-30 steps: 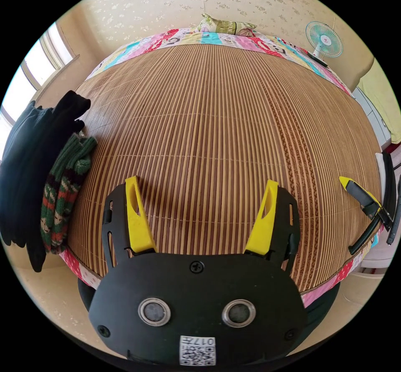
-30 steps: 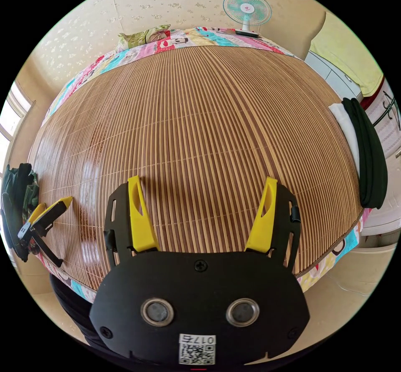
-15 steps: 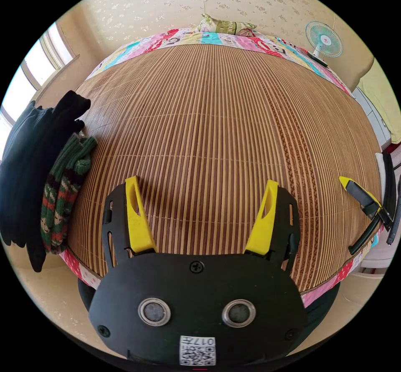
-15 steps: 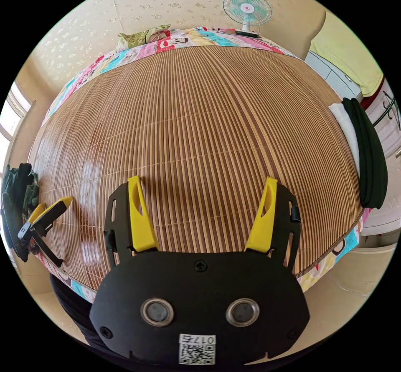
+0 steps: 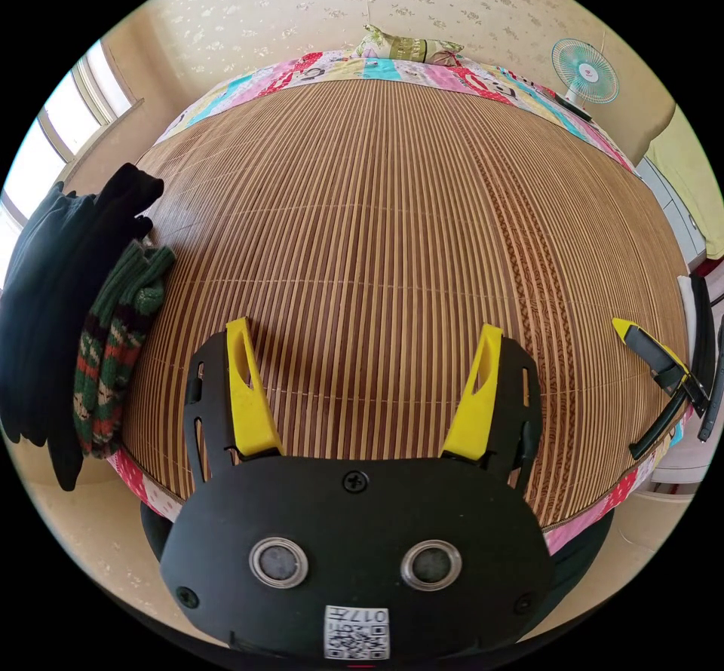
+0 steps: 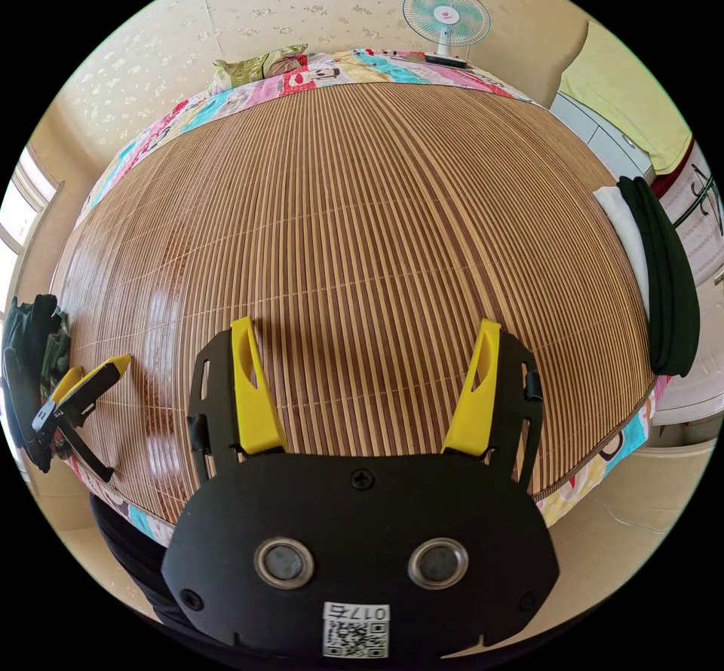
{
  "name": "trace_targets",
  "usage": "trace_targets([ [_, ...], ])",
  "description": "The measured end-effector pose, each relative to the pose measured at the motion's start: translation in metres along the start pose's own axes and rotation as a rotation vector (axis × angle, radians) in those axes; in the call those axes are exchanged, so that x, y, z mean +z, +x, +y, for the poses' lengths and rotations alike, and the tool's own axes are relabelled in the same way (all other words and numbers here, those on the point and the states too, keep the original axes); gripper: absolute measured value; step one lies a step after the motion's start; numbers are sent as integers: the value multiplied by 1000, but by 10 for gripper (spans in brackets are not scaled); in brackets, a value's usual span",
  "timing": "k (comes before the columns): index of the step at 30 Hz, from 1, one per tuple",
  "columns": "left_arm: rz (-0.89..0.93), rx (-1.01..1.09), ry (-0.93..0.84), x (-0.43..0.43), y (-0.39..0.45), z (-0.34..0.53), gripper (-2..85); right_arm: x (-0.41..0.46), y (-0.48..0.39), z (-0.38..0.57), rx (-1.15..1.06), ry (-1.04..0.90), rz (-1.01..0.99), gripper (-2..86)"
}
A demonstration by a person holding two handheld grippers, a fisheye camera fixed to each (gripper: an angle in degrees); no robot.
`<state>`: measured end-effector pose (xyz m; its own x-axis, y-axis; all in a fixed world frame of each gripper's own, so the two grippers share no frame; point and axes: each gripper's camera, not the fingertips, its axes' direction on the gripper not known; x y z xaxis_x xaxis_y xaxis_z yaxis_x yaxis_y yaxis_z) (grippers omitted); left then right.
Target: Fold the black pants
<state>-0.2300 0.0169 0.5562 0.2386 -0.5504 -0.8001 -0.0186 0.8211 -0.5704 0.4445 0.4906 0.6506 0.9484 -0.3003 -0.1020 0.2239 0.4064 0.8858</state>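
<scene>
A heap of black clothing (image 5: 53,279) lies at the left edge of the bamboo mat (image 5: 392,211) in the left gripper view, with a green and red knit piece (image 5: 113,354) against it. My left gripper (image 5: 364,335) hovers open over the bare mat near its front edge, holding nothing. My right gripper (image 6: 364,332) is open over the mat too, with nothing between its jaws. A folded black garment (image 6: 667,286) lies on a white one (image 6: 626,237) at the mat's right edge. The other gripper shows at the right (image 5: 660,369) and at the left (image 6: 75,396).
The mat covers a bed with a colourful patchwork sheet (image 6: 332,72). A pillow (image 5: 407,45) sits at the far end and a small fan (image 6: 445,15) stands at the far corner. A window (image 5: 45,136) is on the left, drawers (image 6: 603,143) on the right.
</scene>
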Motion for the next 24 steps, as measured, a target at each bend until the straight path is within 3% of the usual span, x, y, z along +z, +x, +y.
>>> trace_targets([
  [24,0,0,0,2,-1,5,383,-5,-5,-5,4,0,1,373],
])
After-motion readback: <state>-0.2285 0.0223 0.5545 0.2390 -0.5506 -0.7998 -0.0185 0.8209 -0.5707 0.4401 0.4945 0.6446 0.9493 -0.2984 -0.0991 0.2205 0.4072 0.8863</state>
